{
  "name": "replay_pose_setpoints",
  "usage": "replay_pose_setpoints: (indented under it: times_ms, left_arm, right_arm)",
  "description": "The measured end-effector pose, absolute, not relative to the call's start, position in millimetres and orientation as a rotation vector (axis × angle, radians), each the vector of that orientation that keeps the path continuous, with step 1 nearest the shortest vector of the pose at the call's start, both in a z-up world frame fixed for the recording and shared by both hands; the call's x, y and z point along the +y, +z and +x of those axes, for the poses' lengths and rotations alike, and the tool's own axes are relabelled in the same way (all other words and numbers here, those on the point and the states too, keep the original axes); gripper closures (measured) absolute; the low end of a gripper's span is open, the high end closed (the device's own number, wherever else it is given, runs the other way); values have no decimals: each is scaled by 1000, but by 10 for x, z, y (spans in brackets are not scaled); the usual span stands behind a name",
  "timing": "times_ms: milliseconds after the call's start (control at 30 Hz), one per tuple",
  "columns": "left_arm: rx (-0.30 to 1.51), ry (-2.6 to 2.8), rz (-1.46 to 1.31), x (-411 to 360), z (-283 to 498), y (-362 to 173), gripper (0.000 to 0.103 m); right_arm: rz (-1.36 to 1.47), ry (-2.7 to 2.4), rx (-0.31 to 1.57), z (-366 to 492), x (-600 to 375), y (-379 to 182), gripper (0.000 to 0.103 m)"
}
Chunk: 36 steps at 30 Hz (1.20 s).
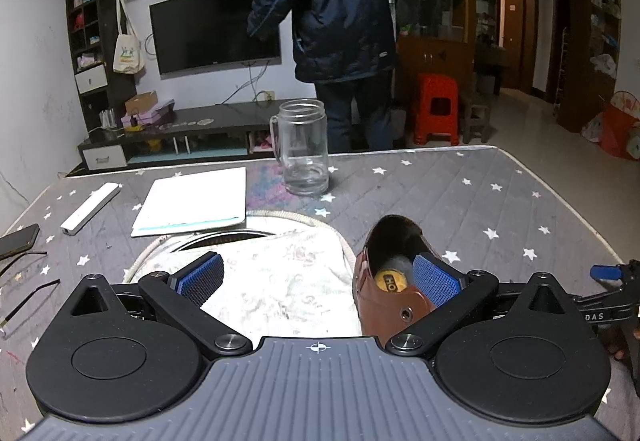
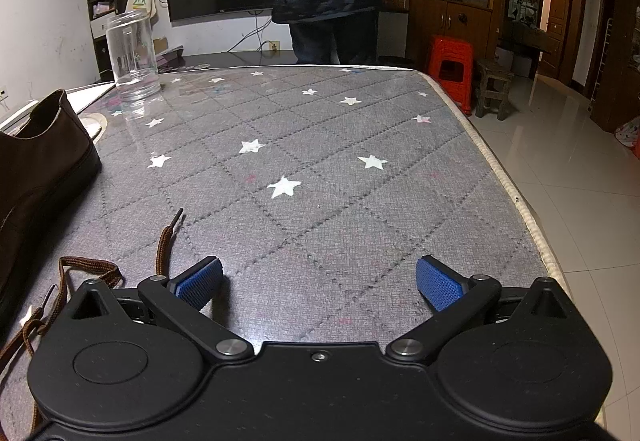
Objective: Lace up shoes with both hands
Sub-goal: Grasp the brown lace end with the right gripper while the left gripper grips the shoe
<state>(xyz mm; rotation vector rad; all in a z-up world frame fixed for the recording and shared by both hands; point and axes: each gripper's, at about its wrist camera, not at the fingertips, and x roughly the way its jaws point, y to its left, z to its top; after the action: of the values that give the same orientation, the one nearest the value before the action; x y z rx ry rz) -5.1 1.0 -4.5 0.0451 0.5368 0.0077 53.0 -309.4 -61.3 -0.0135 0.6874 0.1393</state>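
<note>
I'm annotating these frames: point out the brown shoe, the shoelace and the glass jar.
brown shoe [image 1: 394, 297], left wrist view, side leather by the eyelet.
shoelace [image 2: 163, 243], right wrist view, free end.
glass jar [image 1: 304, 149], left wrist view, body.

Dim indoor light, sharp focus, glare on white paper [image 1: 192, 201], fisheye-bent edges.

Both wrist views look low across the table [image 2: 320, 145], sharing the shoe [image 1: 384, 281].
</note>
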Motion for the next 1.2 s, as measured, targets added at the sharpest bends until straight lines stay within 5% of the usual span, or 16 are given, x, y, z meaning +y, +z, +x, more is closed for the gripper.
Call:
replay_pose_setpoints:
  times_ms: [1000, 1200]
  left_arm:
    - [655, 16, 52, -3, -331, -101, 2]
    - [655, -55, 76, -143, -245, -229, 15]
  right_arm:
    - [-27, 219, 635, 255, -3097, -370, 0]
    - [-62, 284, 637, 131, -3034, -244, 0]
